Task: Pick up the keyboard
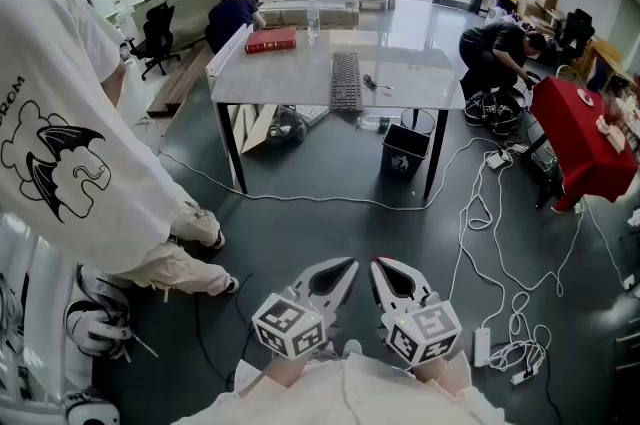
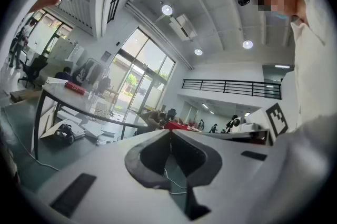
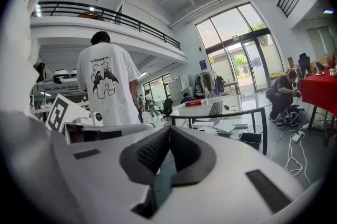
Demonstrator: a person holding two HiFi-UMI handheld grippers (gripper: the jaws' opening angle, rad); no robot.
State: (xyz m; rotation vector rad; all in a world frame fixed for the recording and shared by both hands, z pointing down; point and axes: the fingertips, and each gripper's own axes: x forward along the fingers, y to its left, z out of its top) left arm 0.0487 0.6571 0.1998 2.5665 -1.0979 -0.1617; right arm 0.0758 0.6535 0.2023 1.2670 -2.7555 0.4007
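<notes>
The left gripper (image 1: 340,271) and the right gripper (image 1: 385,271) sit low and near, side by side, each with its jaws pressed together on nothing. The keyboard (image 1: 346,81) lies flat on the far table (image 1: 290,78), well apart from both. White cables (image 1: 480,213) loop over the floor to the right and could catch a foot on the approach. With the jaws left closed, either gripper would likely only shove the keyboard. Being thin and flat, the keyboard could tip out of a one-edge grip.
</notes>
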